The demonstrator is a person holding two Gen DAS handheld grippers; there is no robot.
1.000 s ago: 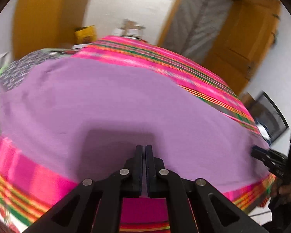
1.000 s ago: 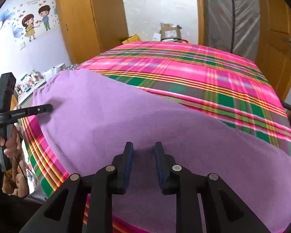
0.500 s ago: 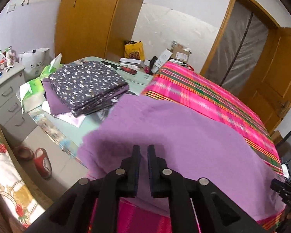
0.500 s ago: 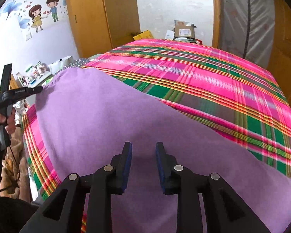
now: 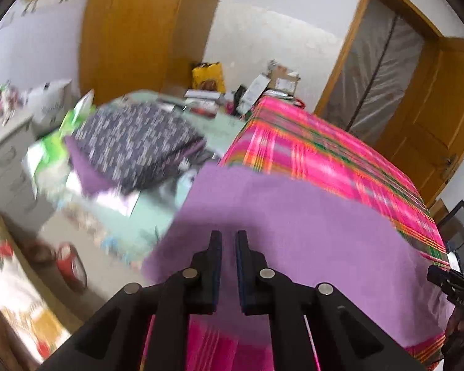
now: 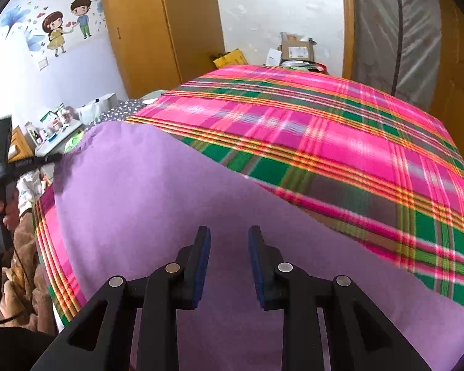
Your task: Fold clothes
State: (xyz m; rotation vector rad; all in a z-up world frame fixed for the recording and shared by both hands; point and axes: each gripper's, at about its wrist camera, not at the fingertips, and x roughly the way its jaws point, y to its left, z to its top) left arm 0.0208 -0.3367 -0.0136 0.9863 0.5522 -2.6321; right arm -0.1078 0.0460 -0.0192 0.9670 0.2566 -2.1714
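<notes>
Purple cloth (image 6: 157, 216) spread flat across plaid bed cover (image 6: 340, 154), filling lower half of right wrist frame; same cloth in lower centre of left wrist frame, its left edge at the bed's corner.

Left tongs (image 5: 229, 241) now parted by a narrow gap, nothing between the pads; a second ago pressed together with the cloth filling the view. Looks like a release and pull-back: view now swung to take in folded dark dotted pile (image 5: 136, 145) on side tabletop (image 5: 219, 123), upper left of frame, heavy motion blur.

Right tongs (image 6: 229, 241) spread wide, empty, hovering over the cloth, much as in the two prior frames.

Meaning for task: cloth laid out smooth and let go, no corner pinched. Fits either a spread ready for folding or a fold just set down; layers not discernible.
</notes>
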